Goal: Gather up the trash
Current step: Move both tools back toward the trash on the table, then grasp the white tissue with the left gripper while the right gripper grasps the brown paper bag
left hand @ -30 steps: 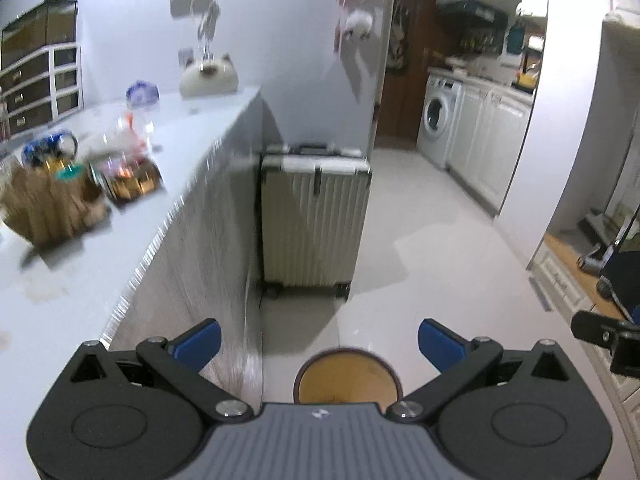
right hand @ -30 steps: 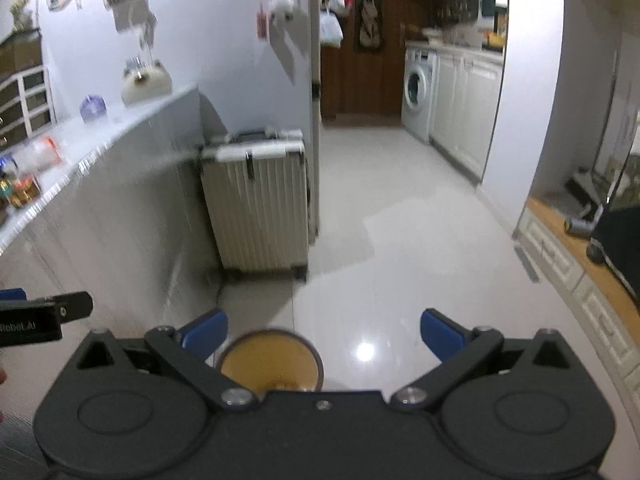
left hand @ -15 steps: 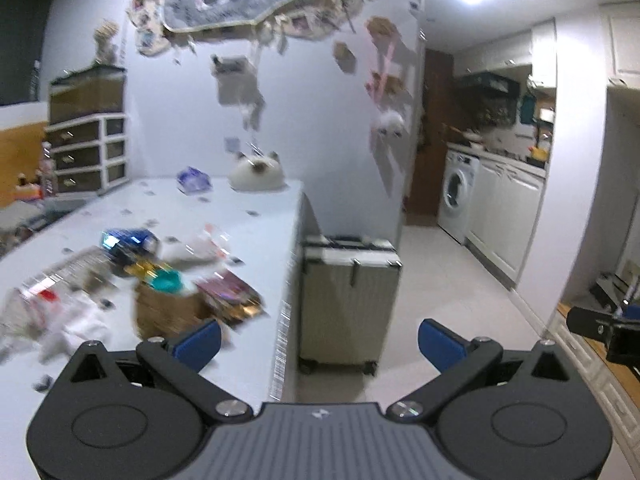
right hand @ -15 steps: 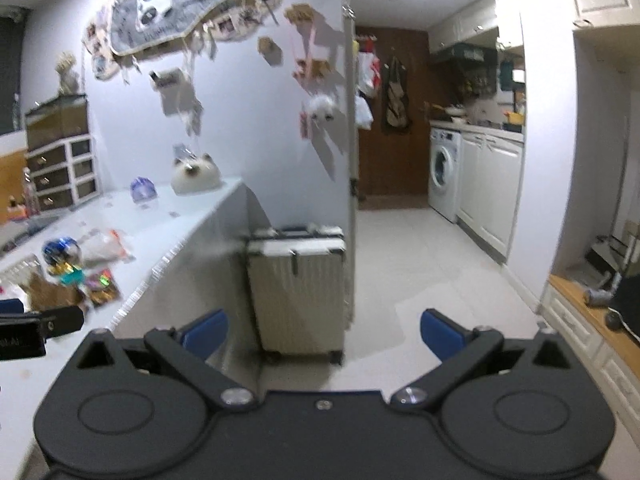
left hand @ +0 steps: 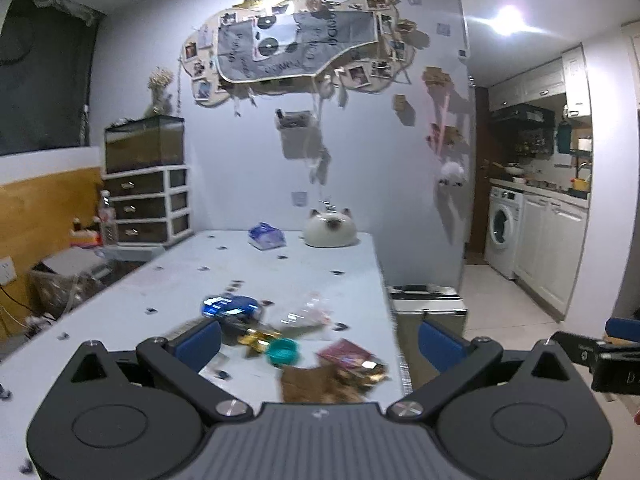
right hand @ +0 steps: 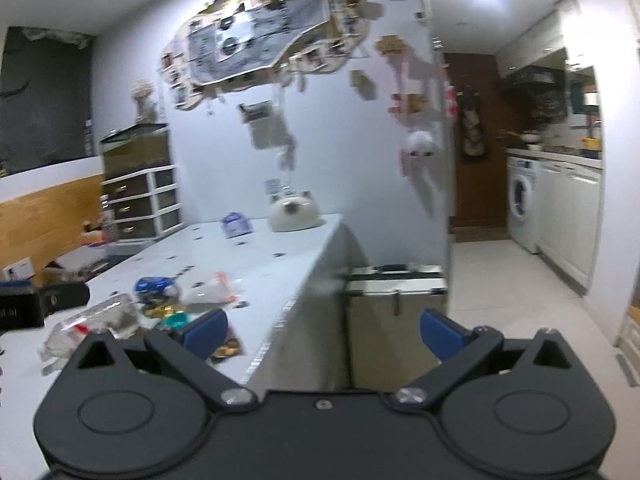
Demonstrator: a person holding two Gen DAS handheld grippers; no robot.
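Trash [left hand: 332, 360] newly ahead on table [left hand: 280, 280]

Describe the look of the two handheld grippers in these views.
The left gripper and the right gripper look alike: a matte black body with two round housings, angled black linkage arms on silver pivot bolts, and blue finger pads. The left's centre plate is ribbed grey; the right's is plain black. No cables show.
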